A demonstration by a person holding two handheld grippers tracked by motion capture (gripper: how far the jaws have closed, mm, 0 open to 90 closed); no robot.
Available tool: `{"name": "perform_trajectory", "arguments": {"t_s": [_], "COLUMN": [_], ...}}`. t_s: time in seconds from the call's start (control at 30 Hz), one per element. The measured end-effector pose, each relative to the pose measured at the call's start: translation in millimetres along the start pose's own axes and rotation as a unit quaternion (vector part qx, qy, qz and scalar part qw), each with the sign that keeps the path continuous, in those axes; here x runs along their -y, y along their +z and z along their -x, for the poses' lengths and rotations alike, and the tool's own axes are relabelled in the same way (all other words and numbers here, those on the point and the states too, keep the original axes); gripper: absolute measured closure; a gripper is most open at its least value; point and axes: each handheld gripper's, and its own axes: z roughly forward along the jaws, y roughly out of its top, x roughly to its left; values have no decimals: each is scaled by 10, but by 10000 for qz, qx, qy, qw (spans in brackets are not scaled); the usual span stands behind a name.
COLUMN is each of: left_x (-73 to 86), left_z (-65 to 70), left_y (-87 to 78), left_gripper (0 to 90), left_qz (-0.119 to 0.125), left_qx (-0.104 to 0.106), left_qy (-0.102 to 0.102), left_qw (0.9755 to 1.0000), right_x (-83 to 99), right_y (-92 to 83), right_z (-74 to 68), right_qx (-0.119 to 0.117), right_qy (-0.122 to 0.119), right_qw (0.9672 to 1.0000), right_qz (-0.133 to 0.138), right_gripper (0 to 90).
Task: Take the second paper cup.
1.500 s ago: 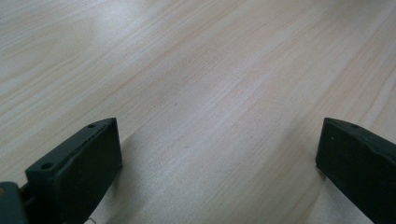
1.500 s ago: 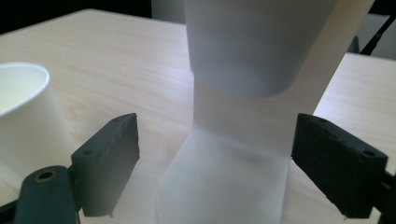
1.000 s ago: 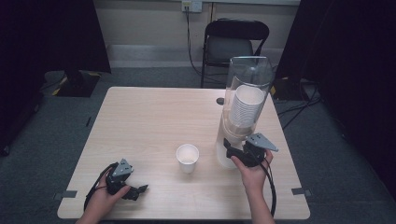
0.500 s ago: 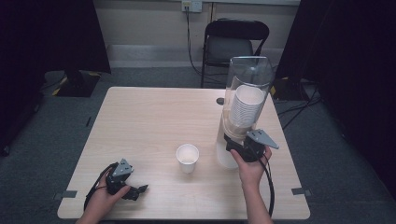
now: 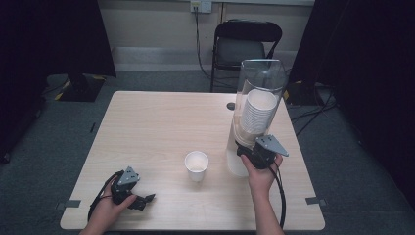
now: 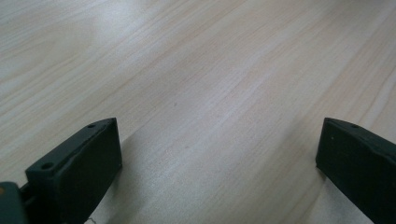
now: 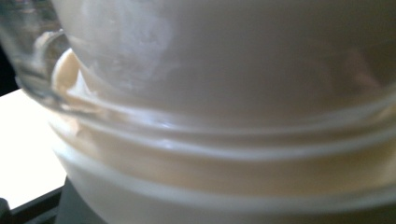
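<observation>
Stacked white paper cups [image 5: 255,117] sit inside a tall clear plastic tube dispenser [image 5: 254,105] that stands on the pale wooden counter [image 5: 156,127], at its right side. Right at the foot of this dispenser is the right gripper [image 5: 244,149], held in the person's right hand [image 5: 260,175] and pushed in against the lower part of the tube. Its jaws have just been closing. In the right gripper view the clear wall of the dispenser [image 7: 201,70] and the cream rim of the lowest cup [image 7: 210,168] are so near that the pads are lost to sight, so whether they already press on that cup I cannot tell.

A single white paper cup [image 5: 196,165] stands upright to the left of the dispenser, near it but apart. Well to the left of the dispenser, near the front edge of the counter, the left gripper [image 5: 146,199] rests low in the person's left hand [image 5: 105,215]. In the left gripper view its jaws stand wide apart over bare wood [image 6: 196,93], with nothing between them.
</observation>
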Motion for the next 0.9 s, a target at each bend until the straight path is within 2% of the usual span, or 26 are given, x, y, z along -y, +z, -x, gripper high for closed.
{"name": "perform_trajectory", "arguments": {"t_s": [0.47, 0.63, 0.9], "left_x": [1, 1, 1], "left_z": [0, -1, 0], "left_y": [0, 0, 0], "left_gripper": [0, 0, 0], "left_qz": [2, 2, 2], "left_qx": [0, 2, 1], "left_qy": [6, 6, 3], "left_qw": [10000, 10000, 10000], "right_x": [29, 39, 61], "right_y": [5, 3, -5], "right_z": [1, 9, 9], "right_qx": [-26, -25, -39], "right_qy": [-47, -176, -165], "right_qw": [10000, 9998, 9999], "right_qz": [18, 12, 8], "right_gripper": [321, 323, 326]}}
